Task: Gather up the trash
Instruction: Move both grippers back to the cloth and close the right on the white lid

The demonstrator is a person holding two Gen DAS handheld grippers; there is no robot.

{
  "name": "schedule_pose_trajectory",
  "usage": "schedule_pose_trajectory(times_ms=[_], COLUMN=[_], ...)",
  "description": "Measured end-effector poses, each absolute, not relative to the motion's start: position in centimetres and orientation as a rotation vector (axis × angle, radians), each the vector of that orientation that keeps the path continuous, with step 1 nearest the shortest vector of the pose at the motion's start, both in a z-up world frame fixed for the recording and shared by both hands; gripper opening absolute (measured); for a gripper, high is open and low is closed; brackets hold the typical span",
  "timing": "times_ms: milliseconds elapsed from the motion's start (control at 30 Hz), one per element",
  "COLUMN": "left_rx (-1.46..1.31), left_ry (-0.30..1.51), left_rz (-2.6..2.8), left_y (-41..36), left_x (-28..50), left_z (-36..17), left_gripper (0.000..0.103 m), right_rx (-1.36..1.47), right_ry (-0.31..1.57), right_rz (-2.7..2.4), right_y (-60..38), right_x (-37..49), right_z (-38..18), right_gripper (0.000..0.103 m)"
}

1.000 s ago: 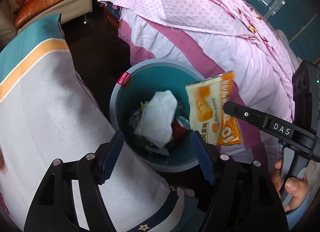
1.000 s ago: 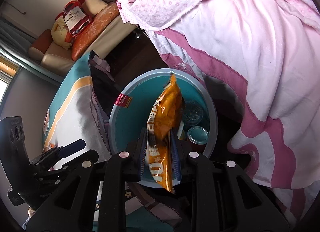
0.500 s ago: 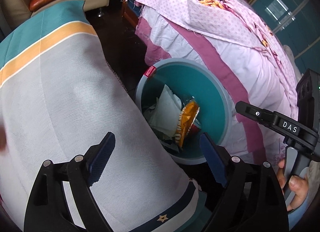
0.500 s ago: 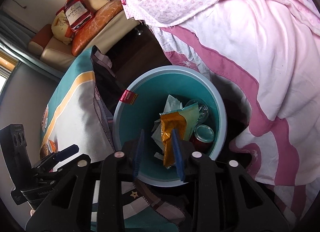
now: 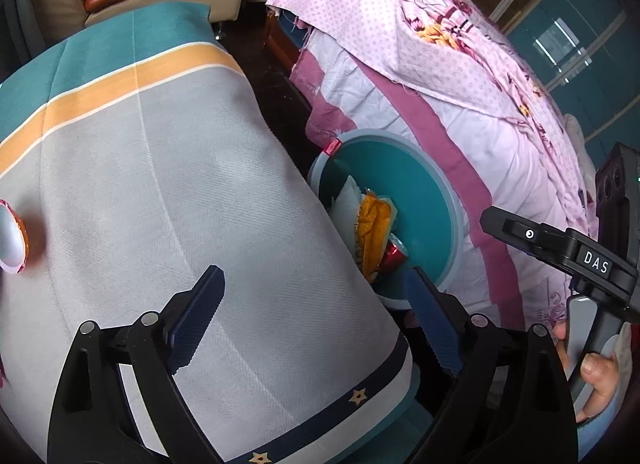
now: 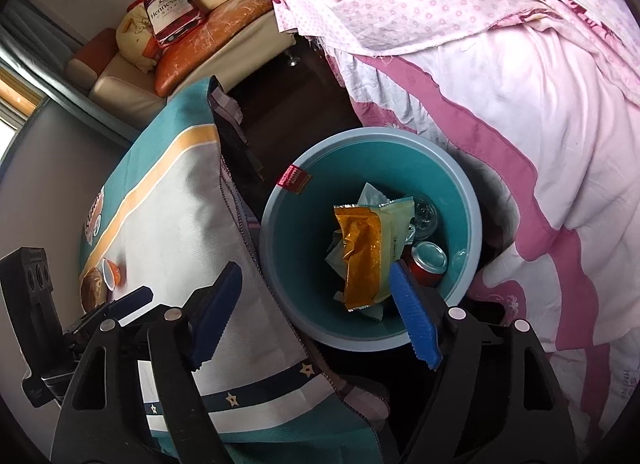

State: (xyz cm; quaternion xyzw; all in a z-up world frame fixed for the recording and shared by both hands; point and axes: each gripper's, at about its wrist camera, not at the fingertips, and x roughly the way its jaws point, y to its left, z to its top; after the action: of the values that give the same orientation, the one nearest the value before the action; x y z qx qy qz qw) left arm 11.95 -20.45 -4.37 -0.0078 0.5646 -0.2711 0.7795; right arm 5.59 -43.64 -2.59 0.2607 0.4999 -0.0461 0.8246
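Note:
The round teal bin (image 6: 265,232) stands on the floor between the table and the bed. In it lie an orange snack packet (image 6: 360,256), a red can (image 6: 428,260), crumpled white paper (image 6: 370,194) and a clear bottle (image 6: 424,212). My right gripper (image 6: 316,312) hovers over the bin's near rim, its jaws opening, with nothing between them. My left gripper (image 5: 314,324) hangs over the cloth-covered table (image 5: 160,184), its jaws still opening and empty. The bin (image 5: 424,192) and packet (image 5: 374,220) lie to its right. An orange-rimmed cup (image 5: 12,240) lies on the table at the far left.
A bed with a pink floral cover (image 6: 500,76) runs close along the bin's right side. A sofa with orange cushions (image 6: 224,24) and a bottle-shaped pillow (image 6: 168,12) stands at the back. Dark floor (image 6: 288,104) shows between table and bed. More wrappers (image 6: 94,284) lie on the table.
The right gripper's jaws widened and let go of the orange packet, which fell into the bin. The left gripper moved left from above the bin to over the table, its jaws widening.

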Motion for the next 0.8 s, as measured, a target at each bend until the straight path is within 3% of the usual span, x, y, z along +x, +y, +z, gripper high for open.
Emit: schedule_pose_trajectory(times_ms=[467, 800], left_rx=[-0.092, -0.112], left_ry=[1.14, 1.091], left_rz=[-0.514, -0.334], left_y=[-11.2, 0.0], left_x=[11.5, 12.5], left_z=[-3.2, -1.9], left_gripper=[0.092, 0.092], right_rx=[0.422, 0.249], right_ry=[1.131, 1.202], right_rz=[-0.018, 0.107], right_y=[-34.6, -23.6], right_x=[7.9, 12.1], right_z=[-1.2, -1.0], right_gripper=[0.075, 0.075])
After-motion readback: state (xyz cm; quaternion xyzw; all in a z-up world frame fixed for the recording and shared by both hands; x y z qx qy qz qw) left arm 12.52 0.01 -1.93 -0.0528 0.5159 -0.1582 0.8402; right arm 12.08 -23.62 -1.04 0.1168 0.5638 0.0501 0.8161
